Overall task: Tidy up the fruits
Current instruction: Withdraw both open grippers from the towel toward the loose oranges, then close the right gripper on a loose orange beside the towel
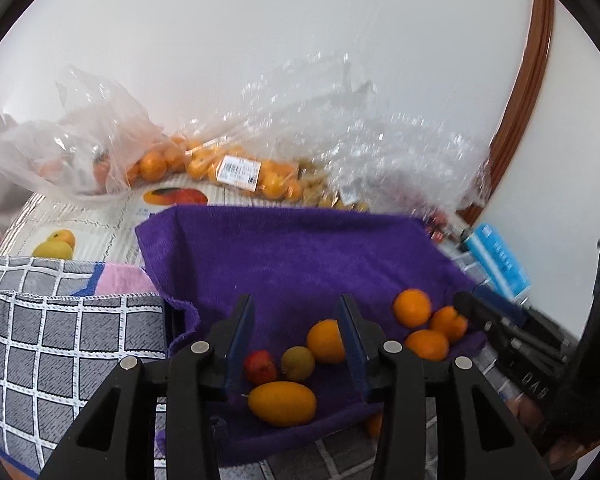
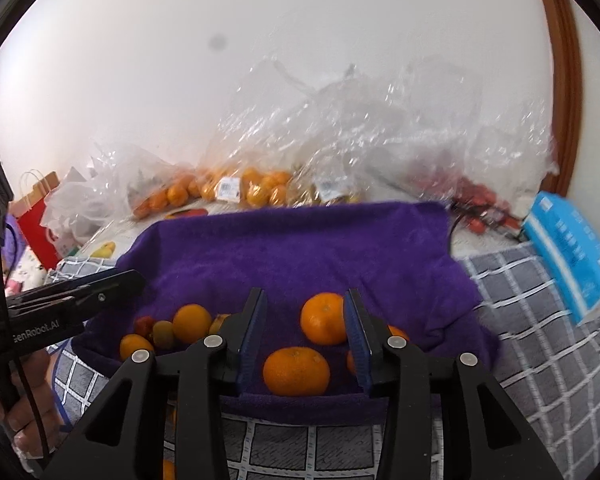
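A purple towel (image 1: 300, 256) lies on the table, also in the right wrist view (image 2: 300, 248). In the left wrist view my left gripper (image 1: 296, 308) is open over an oval orange fruit (image 1: 282, 403), a small red fruit (image 1: 260, 367), a greenish fruit (image 1: 298, 363) and an orange (image 1: 325, 341). Three mandarins (image 1: 412, 307) lie to the right near the other gripper's finger (image 1: 496, 320). In the right wrist view my right gripper (image 2: 306, 304) is open, empty, above two mandarins (image 2: 296, 371) (image 2: 323, 319).
Clear plastic bags of oranges (image 1: 236, 172) and other fruit stand behind the towel by the wall (image 2: 268, 188). A grey checked cloth (image 1: 60, 340) covers the table. A blue tissue pack (image 2: 572, 252) lies at right. A red paper bag (image 2: 36, 216) stands at left.
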A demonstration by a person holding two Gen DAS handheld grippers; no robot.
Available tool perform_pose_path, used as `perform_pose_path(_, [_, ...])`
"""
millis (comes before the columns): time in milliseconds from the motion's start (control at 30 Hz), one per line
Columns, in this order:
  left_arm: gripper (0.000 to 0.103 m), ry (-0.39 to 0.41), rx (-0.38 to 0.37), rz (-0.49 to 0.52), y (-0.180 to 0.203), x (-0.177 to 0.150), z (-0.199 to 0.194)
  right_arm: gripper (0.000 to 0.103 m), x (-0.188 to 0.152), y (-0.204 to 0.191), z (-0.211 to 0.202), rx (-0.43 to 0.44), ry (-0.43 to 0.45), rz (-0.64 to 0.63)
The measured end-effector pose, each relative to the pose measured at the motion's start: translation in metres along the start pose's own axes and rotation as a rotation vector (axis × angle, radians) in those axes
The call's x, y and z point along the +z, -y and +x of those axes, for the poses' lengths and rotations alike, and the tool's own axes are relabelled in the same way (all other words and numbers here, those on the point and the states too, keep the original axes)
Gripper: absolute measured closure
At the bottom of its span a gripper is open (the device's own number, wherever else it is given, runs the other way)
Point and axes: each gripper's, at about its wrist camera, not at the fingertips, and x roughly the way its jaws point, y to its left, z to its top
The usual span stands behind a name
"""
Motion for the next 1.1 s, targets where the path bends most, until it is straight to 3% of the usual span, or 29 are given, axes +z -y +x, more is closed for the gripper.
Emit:
perform_pose_path(133, [0.063,0.003,0.051,-0.005,0.003,0.007,-0.019,0.060,-0.001,-0.008,-0.021,-0.040,0.004,-0.023])
perform_pose_path(267, [0.063,-0.010,0.084,-0.009,-0.001,-0.003,-0.036,0.059,-0.013,-0.013,-0.029,-0.037,-0.057,-0.015])
perform_pose_path(600, [0.058,-0.148,0.206,-0.031,-0.052,-0.081,-0.053,0.055,-0.052,-0.026,-0.043,0.034,-0.150,0.037])
perform_pose_path(833, [0.052,-0.179,0.201,-0.069,-0.068,-0.108,-0.058,0.055,-0.078,-0.053,-0.040,0.118,-0.209,0.030])
perform_pose_path(1000, [0.044,-0.147,0.218,0.004,-0.057,-0.116,-0.059,0.055,-0.089,-0.075,-0.030,0.140,-0.248,-0.023])
perform_pose_path(1067, [0.044,-0.153,0.235,0.011,-0.056,-0.115,-0.056,0.058,-0.094,-0.082,-0.023,0.111,-0.270,-0.063])
perform_pose_path(1100, [0.043,-0.157,0.243,0.019,-0.055,-0.115,-0.055,0.071,-0.095,-0.083,-0.022,0.101,-0.276,-0.074])
